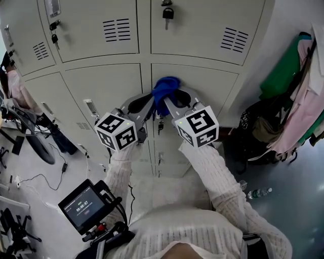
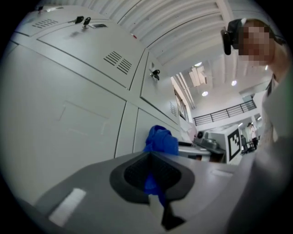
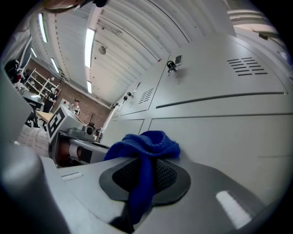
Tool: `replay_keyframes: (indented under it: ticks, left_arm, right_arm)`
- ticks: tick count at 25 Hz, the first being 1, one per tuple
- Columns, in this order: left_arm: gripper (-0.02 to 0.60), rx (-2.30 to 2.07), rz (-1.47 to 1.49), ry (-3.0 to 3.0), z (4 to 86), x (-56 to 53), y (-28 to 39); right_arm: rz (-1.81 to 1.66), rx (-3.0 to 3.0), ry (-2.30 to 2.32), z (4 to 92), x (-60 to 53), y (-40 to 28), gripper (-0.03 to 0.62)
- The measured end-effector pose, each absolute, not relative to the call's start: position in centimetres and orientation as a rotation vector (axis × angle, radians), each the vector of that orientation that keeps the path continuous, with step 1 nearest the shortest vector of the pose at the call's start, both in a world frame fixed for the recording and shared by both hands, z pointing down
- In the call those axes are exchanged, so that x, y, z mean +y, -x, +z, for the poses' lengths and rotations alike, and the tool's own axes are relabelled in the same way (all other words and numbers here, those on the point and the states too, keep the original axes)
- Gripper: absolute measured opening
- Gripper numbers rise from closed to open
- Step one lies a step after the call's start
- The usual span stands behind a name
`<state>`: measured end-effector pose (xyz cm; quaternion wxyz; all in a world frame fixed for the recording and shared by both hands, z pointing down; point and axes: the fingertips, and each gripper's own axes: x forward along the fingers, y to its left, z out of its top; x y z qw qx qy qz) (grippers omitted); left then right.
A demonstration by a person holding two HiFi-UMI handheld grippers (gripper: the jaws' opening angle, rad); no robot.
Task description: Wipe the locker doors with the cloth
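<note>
Blue cloth (image 1: 166, 90), one, bunched, held up at the middle row of the locker doors (image 1: 106, 86), over the vertical seam between two doors; whether it presses on the metal cannot be told. Left gripper (image 1: 145, 104): jaws closed on a narrow tail of the cloth (image 2: 161, 139), which runs down between the dark ribbed pads (image 2: 137, 173) in the left gripper view; marker cube (image 1: 116, 131) facing up. Right gripper (image 1: 174, 99): jaws likewise clamped on the cloth (image 3: 146, 141), a thick fold hanging over its pads (image 3: 167, 176) in the right gripper view; marker cube (image 1: 197, 124) facing up. The two grippers converge on the cloth from either side, tips near one another. Doors: pale grey metal, louvred vents (image 1: 117, 29), a padlock (image 1: 167, 12) on the upper right door, keys (image 1: 53, 30) hanging on the upper left one. Person's sleeves (image 1: 212, 172): white knit. Sundries: small screen device (image 1: 83, 205) at lower left; plastic bottle (image 1: 258, 192) lying on the floor at right; hanging garments (image 1: 298, 101), green and pink, beside the lockers at right.
</note>
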<state>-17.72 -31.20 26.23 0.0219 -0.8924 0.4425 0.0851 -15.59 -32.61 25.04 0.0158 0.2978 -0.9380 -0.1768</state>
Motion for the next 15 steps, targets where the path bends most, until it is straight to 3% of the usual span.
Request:
replay_keyframes:
  ticks: [15]
  left_arm:
    - [0.006,1.492,0.197,2.944,34.6,-31.5,17.8]
  right_arm:
    - [-0.322,-2.916,-0.917,31.3,-32.8,15.0,0.052]
